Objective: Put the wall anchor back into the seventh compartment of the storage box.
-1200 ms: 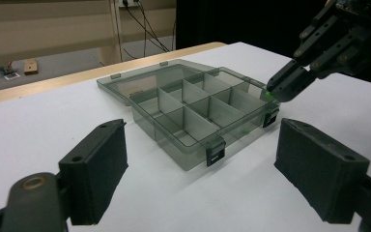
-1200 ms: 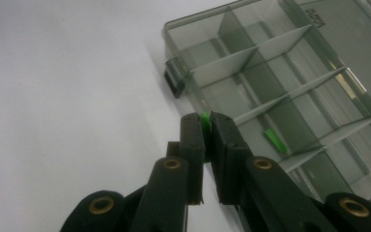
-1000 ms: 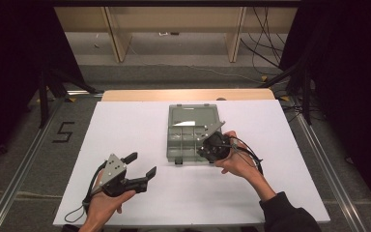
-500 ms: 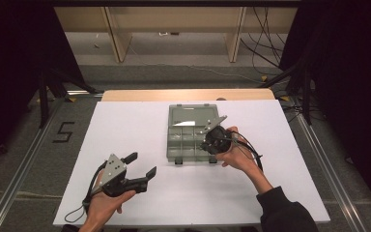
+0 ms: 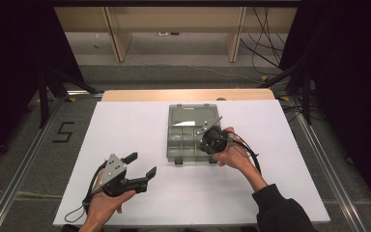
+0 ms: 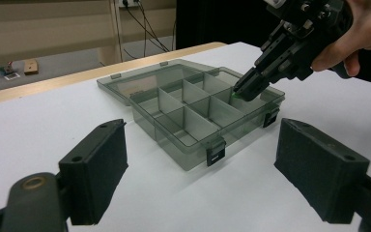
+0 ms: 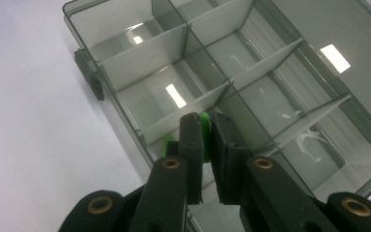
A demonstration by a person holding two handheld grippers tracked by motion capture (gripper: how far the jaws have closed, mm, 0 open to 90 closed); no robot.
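A smoky clear compartment box [image 5: 169, 143] lies at the table's middle, its lid folded open at the back. My right gripper [image 5: 206, 144] hangs over the box's near right part, tips down inside a compartment. In the right gripper view the right gripper [image 7: 204, 121] is shut on a small green piece [image 7: 206, 128] just above the dividers [image 7: 140, 58]. The left gripper view shows the same green piece [image 6: 235, 96] at the right gripper's [image 6: 246, 88] tips. My left gripper [image 5: 141, 165] is held open at the front left, facing the box [image 6: 183, 145], with nothing between its pads [image 6: 96, 169].
The white table top [image 5: 125, 125] ends in a wooden strip [image 5: 188, 94] at the far edge. Two latches [image 5: 178, 161] stick out from the box's near wall. Cables [image 5: 249, 154] trail from the right gripper past the wrist.
The right gripper has shifted slightly farther over the box and lower into the compartment. The left gripper has stayed put and open.
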